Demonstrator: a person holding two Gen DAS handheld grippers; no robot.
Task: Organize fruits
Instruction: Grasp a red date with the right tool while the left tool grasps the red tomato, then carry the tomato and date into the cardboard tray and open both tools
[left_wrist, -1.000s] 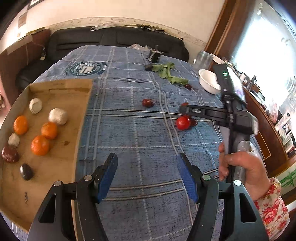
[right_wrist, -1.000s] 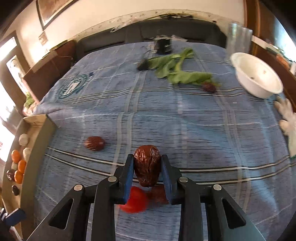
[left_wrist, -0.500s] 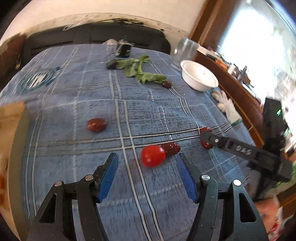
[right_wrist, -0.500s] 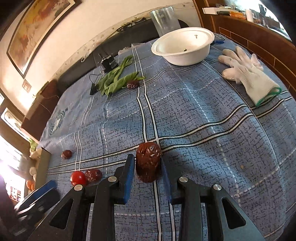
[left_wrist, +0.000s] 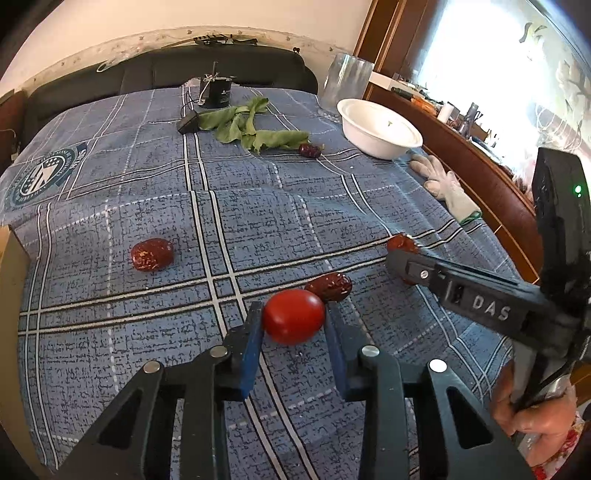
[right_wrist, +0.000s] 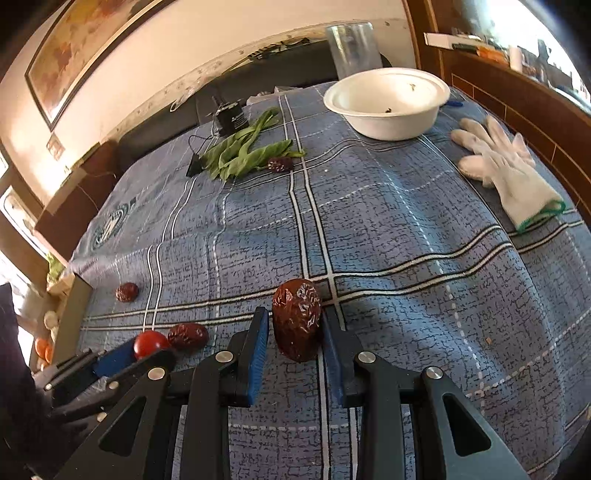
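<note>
My left gripper (left_wrist: 293, 323) has its blue pads on either side of a red cherry tomato (left_wrist: 293, 321) on the blue checked cloth; its left pad touches the tomato and the right pad stands a little off it. A wrinkled red date (left_wrist: 329, 287) lies just behind the tomato. Another date (left_wrist: 152, 254) lies to the left, and one (left_wrist: 309, 150) by the green leaves. My right gripper (right_wrist: 293, 328) is shut on a dark red date (right_wrist: 296, 318) and holds it above the cloth. The right gripper also shows in the left wrist view (left_wrist: 402, 254).
A white bowl (right_wrist: 386, 103) and a clear glass jar (right_wrist: 352, 46) stand at the far right. A white glove (right_wrist: 506, 170) lies at the right edge. Green leaves (right_wrist: 243, 153) and a black device (right_wrist: 231, 114) lie at the back. The cardboard tray's edge (right_wrist: 70, 317) is at left.
My left gripper has swung right from the tray, come down around the tomato and closed in on it. My right gripper has carried its date right and drawn back a little.
</note>
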